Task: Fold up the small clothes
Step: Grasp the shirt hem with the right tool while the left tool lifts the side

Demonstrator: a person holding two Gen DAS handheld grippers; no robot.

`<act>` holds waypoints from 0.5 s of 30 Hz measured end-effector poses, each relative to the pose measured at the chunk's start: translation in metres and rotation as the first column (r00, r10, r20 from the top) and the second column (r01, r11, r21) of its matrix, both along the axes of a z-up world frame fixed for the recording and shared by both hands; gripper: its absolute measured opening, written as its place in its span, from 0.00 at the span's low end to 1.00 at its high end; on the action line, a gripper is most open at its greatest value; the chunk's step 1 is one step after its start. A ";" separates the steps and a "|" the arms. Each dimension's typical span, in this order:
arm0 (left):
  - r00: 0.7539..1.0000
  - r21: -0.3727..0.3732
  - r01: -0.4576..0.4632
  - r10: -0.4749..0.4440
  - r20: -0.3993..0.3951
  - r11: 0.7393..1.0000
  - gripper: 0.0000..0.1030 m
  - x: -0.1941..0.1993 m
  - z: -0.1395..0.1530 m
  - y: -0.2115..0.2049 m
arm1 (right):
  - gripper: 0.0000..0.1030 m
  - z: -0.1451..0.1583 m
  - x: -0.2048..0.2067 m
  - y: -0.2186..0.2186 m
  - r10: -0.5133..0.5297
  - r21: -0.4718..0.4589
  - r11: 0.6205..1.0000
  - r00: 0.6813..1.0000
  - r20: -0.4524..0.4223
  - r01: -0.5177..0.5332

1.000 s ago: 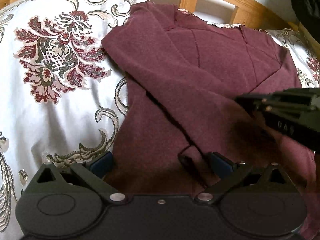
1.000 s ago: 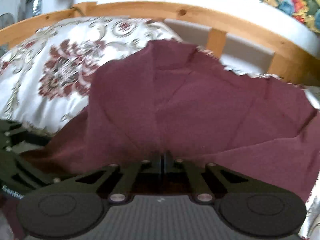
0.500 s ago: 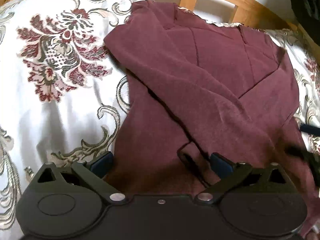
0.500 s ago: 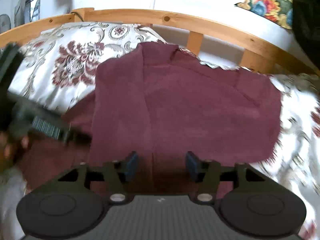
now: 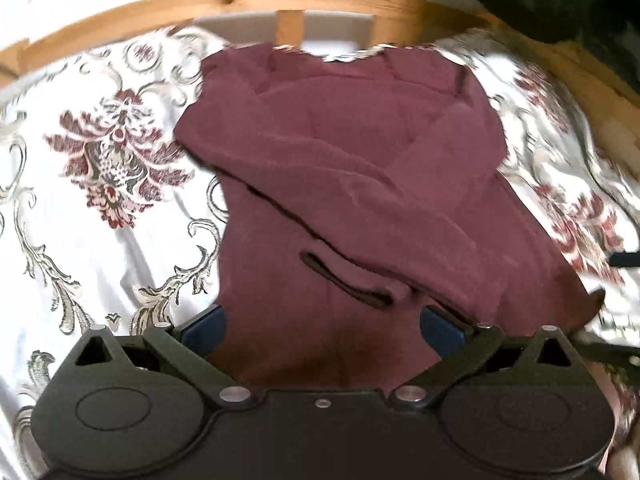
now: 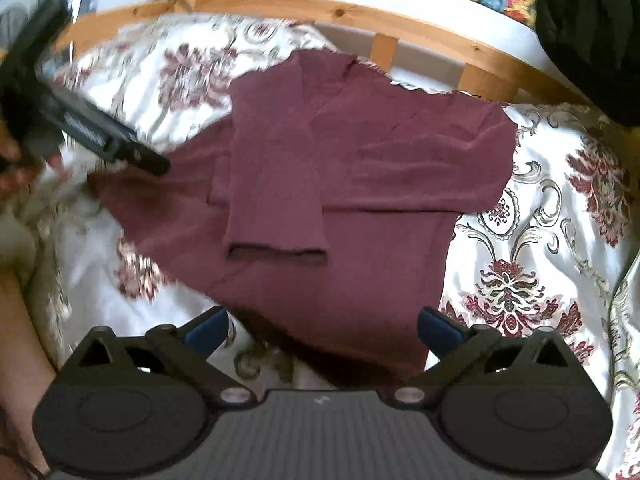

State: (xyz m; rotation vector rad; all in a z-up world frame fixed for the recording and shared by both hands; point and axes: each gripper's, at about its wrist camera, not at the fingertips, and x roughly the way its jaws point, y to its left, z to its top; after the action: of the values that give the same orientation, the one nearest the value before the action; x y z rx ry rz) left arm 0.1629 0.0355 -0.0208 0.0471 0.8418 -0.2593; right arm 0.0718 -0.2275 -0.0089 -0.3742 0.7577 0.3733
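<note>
Maroon top (image 6: 360,184) lying on the patterned bedspread (image 6: 540,240) with both sleeves crossed over its front; left gripper (image 5: 322,322) jaws apart and empty, right gripper (image 6: 322,326) jaws opening, nothing between them.

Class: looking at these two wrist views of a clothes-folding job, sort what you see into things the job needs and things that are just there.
Part of the job:
maroon top
left hand-held gripper
right hand-held gripper, jaws opening, nothing between them

Just there:
floral bedspread
wooden bed rail
dark garment
</note>
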 end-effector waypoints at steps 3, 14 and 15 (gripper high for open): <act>0.999 0.032 0.046 -0.046 -0.001 0.998 0.99 -0.016 0.001 -0.009 | 1.00 -0.010 -0.003 0.016 0.032 -0.105 0.994 0.999 -0.011 -0.033; 0.967 0.158 0.251 -0.241 -0.081 0.955 0.99 -0.034 -0.021 -0.044 | 0.99 -0.045 0.018 0.033 -0.032 -0.221 0.975 0.999 -0.027 0.025; 0.964 0.169 0.262 -0.250 -0.091 0.950 0.99 -0.033 -0.023 -0.047 | 0.98 -0.045 0.021 0.030 -0.046 -0.211 0.977 0.999 -0.028 0.039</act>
State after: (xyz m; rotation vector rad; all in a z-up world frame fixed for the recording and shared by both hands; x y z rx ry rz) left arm 0.1295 -0.0119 -0.0442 0.3199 0.9263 -0.4311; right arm 0.0924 -0.1972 -0.0543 -0.5510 0.8391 0.2595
